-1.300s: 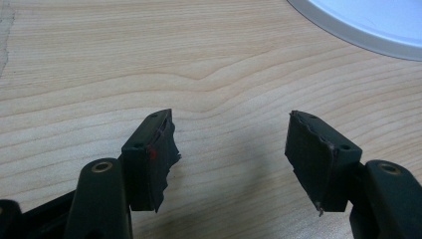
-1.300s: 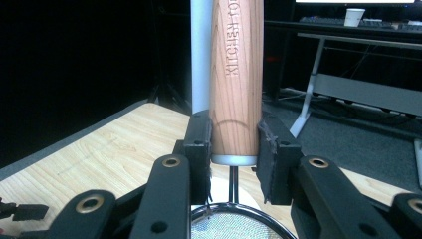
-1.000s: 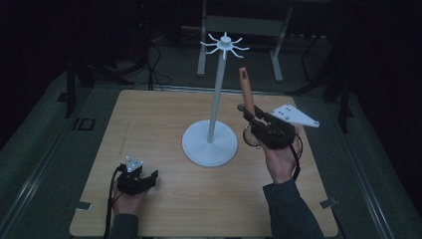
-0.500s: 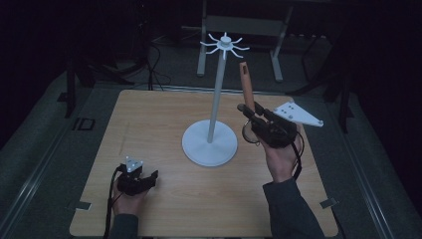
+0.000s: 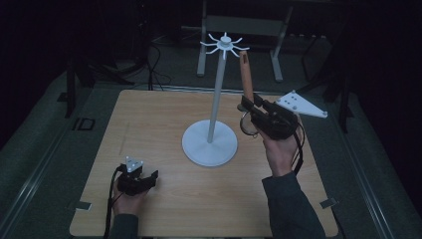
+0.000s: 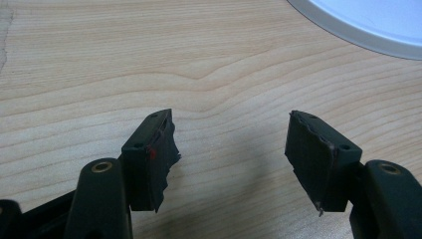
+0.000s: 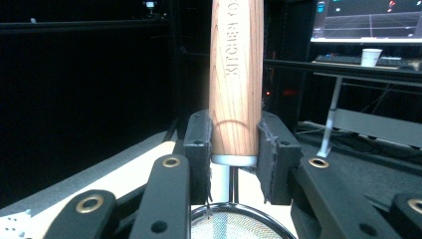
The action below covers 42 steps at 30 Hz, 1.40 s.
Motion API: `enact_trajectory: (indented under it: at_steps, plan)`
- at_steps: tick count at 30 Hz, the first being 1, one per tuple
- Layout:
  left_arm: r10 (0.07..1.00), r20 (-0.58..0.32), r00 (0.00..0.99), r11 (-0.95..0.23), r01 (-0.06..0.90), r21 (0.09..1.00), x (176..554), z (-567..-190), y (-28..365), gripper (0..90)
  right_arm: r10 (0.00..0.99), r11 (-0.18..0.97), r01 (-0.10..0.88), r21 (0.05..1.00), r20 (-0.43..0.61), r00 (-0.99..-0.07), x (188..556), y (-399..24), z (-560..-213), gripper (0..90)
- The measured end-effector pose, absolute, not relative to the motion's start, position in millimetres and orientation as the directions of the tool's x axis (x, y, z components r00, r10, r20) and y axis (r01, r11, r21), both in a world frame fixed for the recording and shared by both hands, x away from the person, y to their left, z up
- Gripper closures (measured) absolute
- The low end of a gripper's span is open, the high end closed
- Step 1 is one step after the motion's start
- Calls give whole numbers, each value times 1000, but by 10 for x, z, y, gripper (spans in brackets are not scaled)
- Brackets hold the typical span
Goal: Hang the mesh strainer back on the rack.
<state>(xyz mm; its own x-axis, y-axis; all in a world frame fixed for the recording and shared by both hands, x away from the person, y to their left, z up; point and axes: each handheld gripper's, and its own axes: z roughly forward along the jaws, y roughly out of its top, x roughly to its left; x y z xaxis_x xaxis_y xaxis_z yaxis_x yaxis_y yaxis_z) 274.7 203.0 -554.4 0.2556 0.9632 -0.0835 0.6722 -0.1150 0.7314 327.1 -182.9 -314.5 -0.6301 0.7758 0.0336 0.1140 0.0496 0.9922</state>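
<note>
Right gripper (image 5: 247,105) clamps the strainer (image 5: 245,74) by its wooden handle, upright, at three o'clock of the stand (image 5: 209,144). Left gripper (image 6: 231,149) rests low, jaws apart.

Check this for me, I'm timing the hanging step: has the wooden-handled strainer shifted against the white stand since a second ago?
No. The strainer's wooden handle stays upright just right of the stand's pole, below the hooks, clamped in the right tool.
</note>
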Motion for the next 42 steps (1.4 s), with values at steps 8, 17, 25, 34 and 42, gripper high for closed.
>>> enact_trajectory:
  at_steps: [8,17,25,34,42]
  plan:
    - [963,-85,255,-113,672,732,2750,-5547,2028,363,729,8,165,986,107,-676,3425,-1849,-3150,696]
    - [963,-84,256,-114,671,732,2749,-5546,2028,363,701,41,235,971,139,-699,3577,-1812,-3175,684]
    - [964,-86,251,-109,669,735,2749,-5546,2027,362,767,94,200,975,57,-639,3519,-1789,-3216,424]
    - [963,-87,253,-110,671,733,2750,-5545,2029,362,789,185,173,968,-41,-613,3443,-1747,-3239,350]
    - [963,-85,255,-113,670,734,2750,-5544,2029,362,796,226,200,953,-62,-602,3427,-1774,-3363,331]
